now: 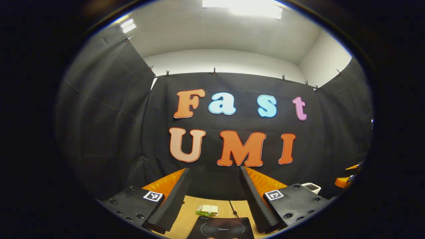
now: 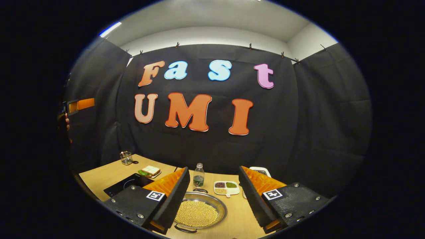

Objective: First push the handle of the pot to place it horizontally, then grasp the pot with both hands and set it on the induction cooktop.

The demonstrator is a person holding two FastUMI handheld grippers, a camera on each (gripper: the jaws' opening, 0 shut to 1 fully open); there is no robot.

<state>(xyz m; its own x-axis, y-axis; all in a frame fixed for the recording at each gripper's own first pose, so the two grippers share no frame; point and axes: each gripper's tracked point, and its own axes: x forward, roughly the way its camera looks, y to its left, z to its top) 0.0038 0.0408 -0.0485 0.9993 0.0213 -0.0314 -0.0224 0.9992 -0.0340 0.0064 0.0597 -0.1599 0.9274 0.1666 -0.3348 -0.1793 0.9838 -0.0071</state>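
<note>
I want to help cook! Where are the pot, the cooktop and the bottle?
pot [image 2: 199,212], right gripper view, on the beans inside.
cooktop [image 1: 221,228], left gripper view, its black glass top.
bottle [image 2: 199,176], right gripper view, its clear body.

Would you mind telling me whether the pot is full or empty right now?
Filled: the pot holds a layer of small yellowish beads covering its bottom, seen between the open right gripper fingers.

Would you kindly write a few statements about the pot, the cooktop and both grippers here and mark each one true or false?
1. The pot holds small yellow beads. True.
2. The pot sits on the induction cooktop. False: it rests on the table, right of the cooktop.
3. The right gripper is open. True.
4. The left gripper is shut on the sandwich plate. False: it is open, holding nothing.
5. A bottle stands beyond the pot. True.
</note>
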